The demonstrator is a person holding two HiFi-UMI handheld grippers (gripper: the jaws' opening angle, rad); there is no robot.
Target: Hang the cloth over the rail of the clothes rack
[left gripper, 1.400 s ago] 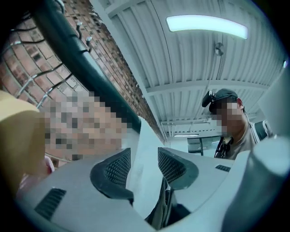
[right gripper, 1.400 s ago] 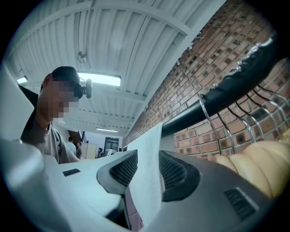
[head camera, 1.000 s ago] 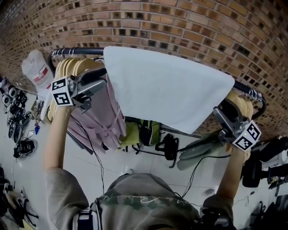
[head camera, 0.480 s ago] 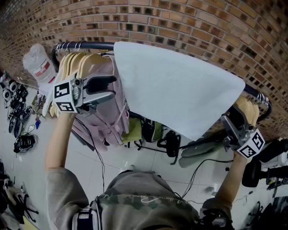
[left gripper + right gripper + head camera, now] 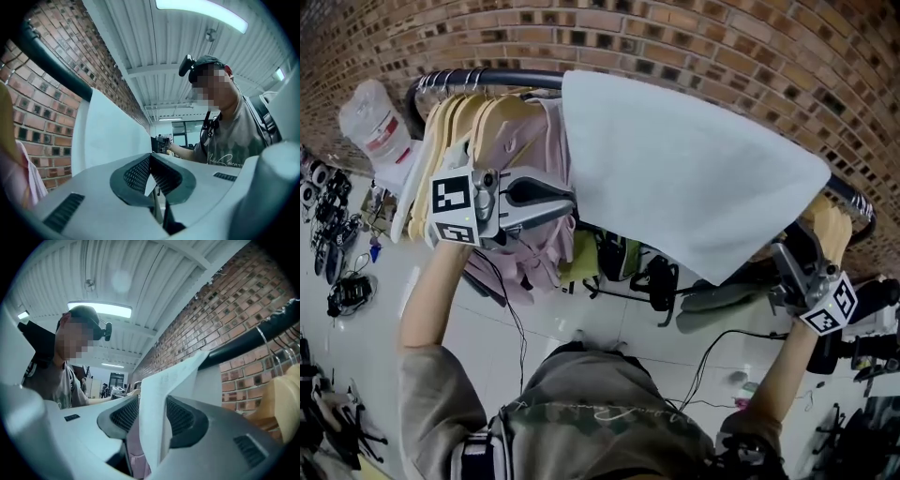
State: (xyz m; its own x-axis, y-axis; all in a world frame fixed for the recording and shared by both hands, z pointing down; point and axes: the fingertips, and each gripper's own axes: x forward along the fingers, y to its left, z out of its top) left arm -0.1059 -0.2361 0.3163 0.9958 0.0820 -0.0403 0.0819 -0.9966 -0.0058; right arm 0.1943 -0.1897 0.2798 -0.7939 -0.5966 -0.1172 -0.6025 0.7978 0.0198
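A white cloth (image 5: 694, 178) hangs draped over the black rail (image 5: 497, 77) of the clothes rack, in front of a brick wall. My left gripper (image 5: 567, 200) points level at the cloth's left edge; its jaws have just been closing and now stand shut, with a sliver of the cloth (image 5: 112, 136) pinched at the tips (image 5: 150, 157). My right gripper (image 5: 786, 255) sits under the cloth's lower right corner. In the right gripper view its jaws (image 5: 152, 408) stand wide apart, the cloth's edge (image 5: 173, 376) passing loosely between them below the rail (image 5: 253, 341).
Wooden hangers (image 5: 459, 131) and a pink garment (image 5: 534, 150) crowd the rail left of the cloth. Another wooden hanger (image 5: 830, 225) hangs at the right end. A white plastic bag (image 5: 380, 141) hangs far left. Bags (image 5: 619, 262) and cables lie on the floor below.
My left gripper moved right and a little down to the cloth's left edge, and its jaws went from open to shut. The right gripper shifted slightly right, jaws unchanged.
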